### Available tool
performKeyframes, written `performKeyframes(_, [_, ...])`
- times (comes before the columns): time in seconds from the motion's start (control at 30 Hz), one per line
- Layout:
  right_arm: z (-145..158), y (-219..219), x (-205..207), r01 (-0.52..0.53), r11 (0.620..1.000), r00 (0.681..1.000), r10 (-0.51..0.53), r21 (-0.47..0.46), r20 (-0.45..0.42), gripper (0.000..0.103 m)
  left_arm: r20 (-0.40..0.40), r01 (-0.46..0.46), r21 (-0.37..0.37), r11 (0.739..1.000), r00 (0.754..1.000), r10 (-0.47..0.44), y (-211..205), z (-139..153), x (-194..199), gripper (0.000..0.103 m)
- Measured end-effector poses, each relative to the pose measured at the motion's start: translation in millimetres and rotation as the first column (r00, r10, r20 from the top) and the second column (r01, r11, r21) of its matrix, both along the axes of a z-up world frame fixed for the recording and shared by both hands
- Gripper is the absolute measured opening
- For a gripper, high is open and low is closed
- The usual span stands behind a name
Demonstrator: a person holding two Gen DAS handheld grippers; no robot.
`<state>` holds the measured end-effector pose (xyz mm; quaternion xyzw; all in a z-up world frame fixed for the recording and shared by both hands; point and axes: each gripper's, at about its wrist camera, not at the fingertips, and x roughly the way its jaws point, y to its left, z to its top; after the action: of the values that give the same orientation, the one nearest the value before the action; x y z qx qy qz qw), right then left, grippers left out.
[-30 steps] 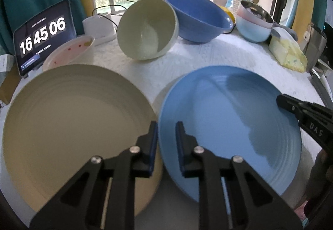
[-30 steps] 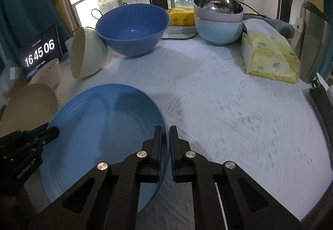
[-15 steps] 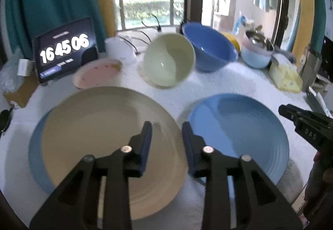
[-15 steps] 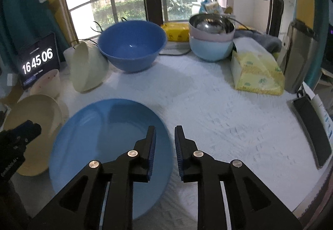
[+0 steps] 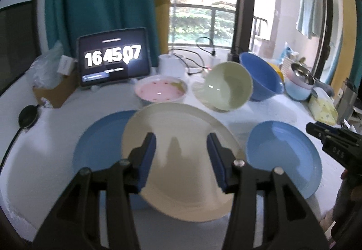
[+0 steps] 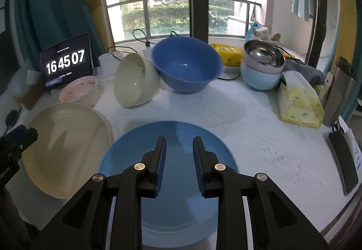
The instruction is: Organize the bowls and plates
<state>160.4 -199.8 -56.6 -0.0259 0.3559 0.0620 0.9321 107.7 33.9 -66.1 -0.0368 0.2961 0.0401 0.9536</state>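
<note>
A cream plate (image 5: 181, 159) lies on top of a blue plate (image 5: 99, 150) in the left wrist view; my left gripper (image 5: 182, 159) hangs open above it, holding nothing. A second blue plate (image 6: 172, 173) lies flat on the white table under my open, empty right gripper (image 6: 179, 164); this plate also shows in the left wrist view (image 5: 285, 155). Behind stand a pink bowl (image 5: 160, 91), a tipped pale green bowl (image 6: 133, 80), a large blue bowl (image 6: 185, 64) and a stack of bowls (image 6: 262, 69) with a steel one on top.
A tablet clock (image 6: 66, 62) stands at the back left beside a cardboard box (image 5: 54, 94). A yellow tissue pack (image 6: 298, 100), a steel container (image 6: 339, 91) and a dark flat device (image 6: 344, 161) sit at the right. Cables run along the windowsill.
Both grippers have opened wide and pulled back and up from the plates. The right gripper let go of the blue plate's rim; the plate now lies flat on the table.
</note>
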Motion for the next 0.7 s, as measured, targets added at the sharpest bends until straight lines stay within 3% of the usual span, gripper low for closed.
performKeyframes(0.3, [3.7,34.6,4.0,-0.054,0.998,0.999,0.054,-0.011,0.007,0.026,0.008,-0.076,-0.004,0.997,0.997,0.076,30.8,-4.7,-5.7,0.049])
performKeyframes(0.7, [-14.5,71.4,27.5,-0.129,0.991,0.990,0.130,0.025,-0.056,0.027,-0.063,-0.114,-0.024,0.993,0.992,0.113,54.4,-33.1,8.7,0.049])
